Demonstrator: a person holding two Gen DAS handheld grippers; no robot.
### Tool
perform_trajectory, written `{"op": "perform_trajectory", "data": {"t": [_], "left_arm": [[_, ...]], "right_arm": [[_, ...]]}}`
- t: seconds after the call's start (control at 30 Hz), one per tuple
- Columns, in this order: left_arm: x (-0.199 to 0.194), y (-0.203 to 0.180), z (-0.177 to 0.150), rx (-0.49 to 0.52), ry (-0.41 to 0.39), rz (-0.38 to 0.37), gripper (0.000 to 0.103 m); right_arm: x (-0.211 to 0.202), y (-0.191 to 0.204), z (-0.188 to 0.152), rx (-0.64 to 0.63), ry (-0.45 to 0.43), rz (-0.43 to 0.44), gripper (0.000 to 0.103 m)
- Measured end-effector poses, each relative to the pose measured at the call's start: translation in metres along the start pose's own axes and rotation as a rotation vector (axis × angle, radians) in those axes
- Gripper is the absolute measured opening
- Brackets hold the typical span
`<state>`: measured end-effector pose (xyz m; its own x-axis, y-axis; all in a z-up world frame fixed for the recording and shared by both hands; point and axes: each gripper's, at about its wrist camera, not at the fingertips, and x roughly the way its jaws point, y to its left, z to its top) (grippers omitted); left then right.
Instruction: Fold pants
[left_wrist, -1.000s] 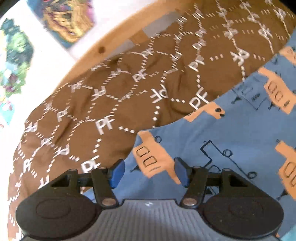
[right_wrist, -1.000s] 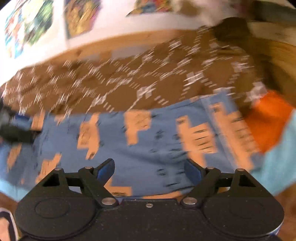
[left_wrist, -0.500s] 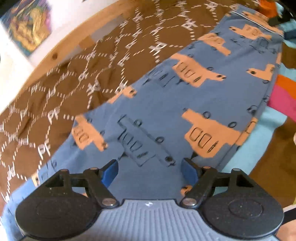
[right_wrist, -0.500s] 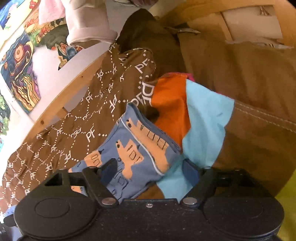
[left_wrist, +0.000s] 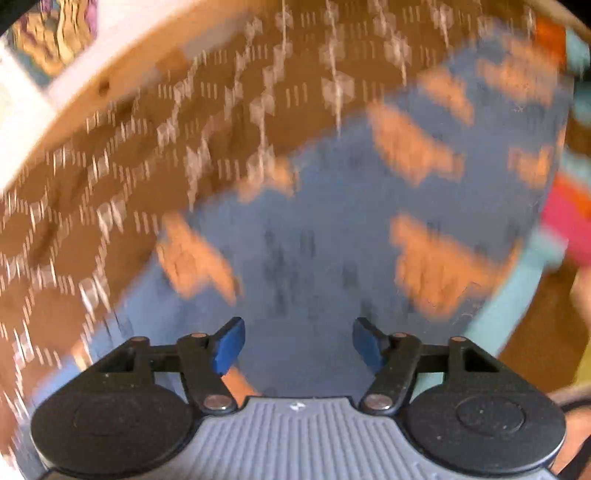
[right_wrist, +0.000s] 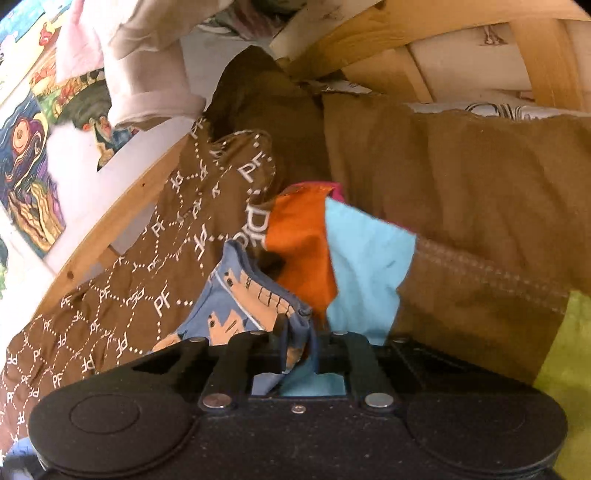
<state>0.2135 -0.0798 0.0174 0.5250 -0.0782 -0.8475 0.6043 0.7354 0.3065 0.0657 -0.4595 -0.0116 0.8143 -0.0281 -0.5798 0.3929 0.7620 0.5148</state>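
The blue pants (left_wrist: 325, 236) with orange prints lie spread on a brown patterned bedspread (left_wrist: 110, 177); the left wrist view is motion-blurred. My left gripper (left_wrist: 297, 349) is open just above the pants, with nothing between its blue pads. In the right wrist view my right gripper (right_wrist: 299, 343) is shut on a corner of the pants (right_wrist: 240, 306), pinching the blue fabric at its hem. The rest of the pants is hidden below this view.
An orange, light-blue and pink cloth (right_wrist: 343, 258) lies beside the pants' end. A plain brown blanket (right_wrist: 461, 206) covers the right side. A wooden bed rail (right_wrist: 122, 225) and a wall with colourful pictures (right_wrist: 26, 166) lie beyond. Pale clothes (right_wrist: 147, 74) hang above.
My right gripper has closed on the corner of the pants. My left gripper, still open, has shifted a little over the pants and its view has blurred.
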Motion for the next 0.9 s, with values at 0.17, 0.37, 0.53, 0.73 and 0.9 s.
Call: {"op": "perform_trajectory", "data": {"t": [0.17, 0.37, 0.53, 0.73, 0.9], "left_arm": [[-0.027, -0.004, 0.096, -0.015, -0.183, -0.189, 0.087], [0.012, -0.075, 0.194, 0.042, -0.232, -0.344, 0.087], [0.059, -0.136, 0.227, 0.139, -0.165, -0.286, 0.073], [0.083, -0.145, 0.235, 0.104, -0.106, -0.241, 0.073], [0.067, -0.138, 0.224, 0.023, -0.081, -0.173, 0.077]], "right_arm": [[0.002, -0.004, -0.004, 0.054, 0.024, 0.014, 0.035], [0.002, 0.004, -0.013, -0.027, -0.025, 0.020, 0.041], [0.002, 0.003, -0.017, -0.111, -0.062, 0.036, 0.039], [0.002, -0.006, -0.014, -0.070, -0.080, 0.064, 0.034], [0.003, -0.009, -0.013, -0.058, -0.083, 0.074, 0.030]]}}
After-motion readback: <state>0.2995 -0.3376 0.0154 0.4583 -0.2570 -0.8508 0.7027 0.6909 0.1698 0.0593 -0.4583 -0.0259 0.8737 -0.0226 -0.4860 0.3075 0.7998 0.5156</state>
